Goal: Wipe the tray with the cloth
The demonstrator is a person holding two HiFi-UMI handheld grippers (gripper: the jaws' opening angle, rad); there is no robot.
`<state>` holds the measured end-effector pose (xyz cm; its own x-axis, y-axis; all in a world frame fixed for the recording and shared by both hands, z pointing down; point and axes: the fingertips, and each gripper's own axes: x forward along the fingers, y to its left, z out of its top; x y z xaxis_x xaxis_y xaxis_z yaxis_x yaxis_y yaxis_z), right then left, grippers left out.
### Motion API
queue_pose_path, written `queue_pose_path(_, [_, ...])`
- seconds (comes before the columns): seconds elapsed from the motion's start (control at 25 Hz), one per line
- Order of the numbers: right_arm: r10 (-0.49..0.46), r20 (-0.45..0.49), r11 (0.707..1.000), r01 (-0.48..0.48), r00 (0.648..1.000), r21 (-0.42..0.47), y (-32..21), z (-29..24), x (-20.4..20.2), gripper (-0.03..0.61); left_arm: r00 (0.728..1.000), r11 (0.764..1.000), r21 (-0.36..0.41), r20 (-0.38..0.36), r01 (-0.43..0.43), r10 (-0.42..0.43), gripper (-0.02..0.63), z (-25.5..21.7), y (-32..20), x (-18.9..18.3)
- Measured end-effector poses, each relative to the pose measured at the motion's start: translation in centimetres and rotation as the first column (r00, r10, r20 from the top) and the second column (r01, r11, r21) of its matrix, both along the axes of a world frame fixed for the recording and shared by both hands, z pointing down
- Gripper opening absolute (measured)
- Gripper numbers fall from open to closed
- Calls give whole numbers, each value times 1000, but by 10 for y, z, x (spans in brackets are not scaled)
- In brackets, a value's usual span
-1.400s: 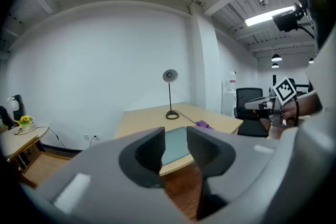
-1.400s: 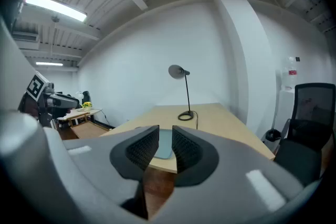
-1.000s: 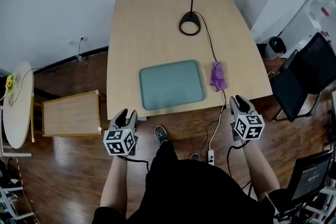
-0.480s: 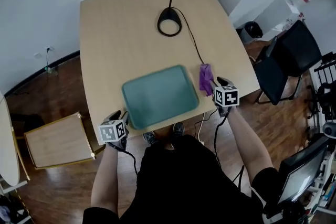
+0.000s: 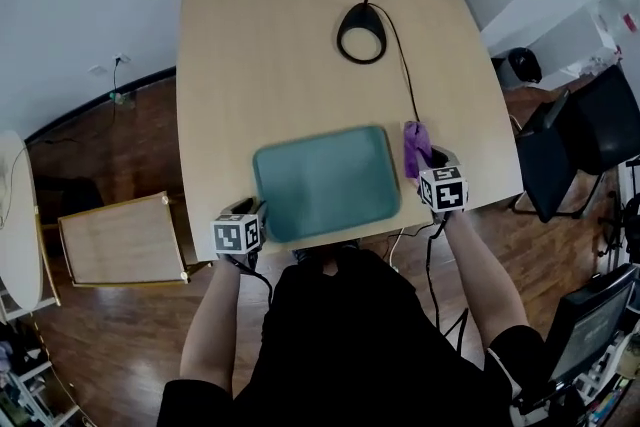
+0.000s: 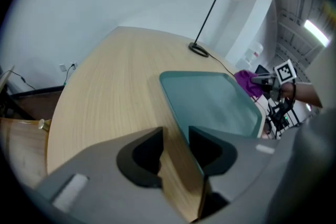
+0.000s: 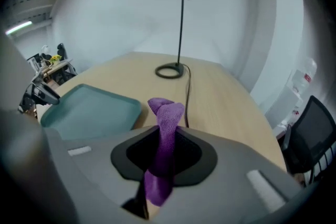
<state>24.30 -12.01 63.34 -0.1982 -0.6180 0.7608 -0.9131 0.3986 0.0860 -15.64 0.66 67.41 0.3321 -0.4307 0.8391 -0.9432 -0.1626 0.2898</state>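
Okay, right tongs (image 7: 167, 139) have just been closing and now clamp the purple cloth (image 7: 167, 112). The cloth is pinched into an upright fold between the two jaws, and its far end pokes out past the tips. In the head view the cloth (image 5: 413, 143) sits on the bench (image 5: 270, 55) just ahead of the right tongs (image 5: 428, 160), close beside the tray's right edge.

The teal tray (image 5: 325, 180) lies flat on the bench between the two tongs, left of the right tongs and ahead-right of the left ones.

Left tongs (image 6: 175, 138) have their jaws a little apart with nothing gripped; only bench wood and its near edge show in the gap. They are over the bench's near edge, with the tray's near-left corner (image 6: 170, 81) just ahead of them.

A black desk lamp (image 5: 361, 33) stands far ahead of both tongs. Its cord (image 5: 405, 80) runs back toward the right tongs, passing beside the cloth.
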Motion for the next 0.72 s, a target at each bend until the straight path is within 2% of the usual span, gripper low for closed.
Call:
queue_pose_path(0.08, [-50, 43, 998, 48, 998, 37, 0, -13, -28, 66, 1000, 1000, 10, -6, 7, -7, 175, 0, 1, -2])
queue_pose_path(0.16, [-77, 79, 997, 75, 994, 24, 0, -13, -53, 66, 1000, 1000, 14, -22, 5, -4, 172, -1, 3, 0])
queue_pose_path(0.2, [-84, 91, 996, 83, 992, 11, -1, -10, -63, 66, 999, 1000, 11, -32, -3, 3, 144, -1, 4, 2])
queue_pose_path(0.24, [-90, 94, 996, 91, 991, -4, -2, -6, -73, 66, 999, 1000, 7, -35, -12, 12, 69, -2, 5, 5])
queue_pose_path(0.4, [-103, 44, 992, 106, 994, -65, -10, 8, -99, 67, 1000, 1000, 4, -13, -27, 27, 74, -2, 6, 10])
queue_pose_path(0.48, [-99, 33, 991, 102, 995, -86, -14, 8, -108, 67, 999, 1000, 3, -38, -11, 11, 71, -2, 5, 11])
queue_pose_path(0.6, [-80, 20, 982, 82, 997, -173, -13, 26, -120, 67, 996, 1000, -6, -84, 6, -6, 71, -2, 6, 11])
queue_pose_path(0.72, [-60, 62, 970, 73, 996, -231, -9, 35, -149, 67, 994, 1000, -15, -110, 1, -3, 72, -1, 6, 13])
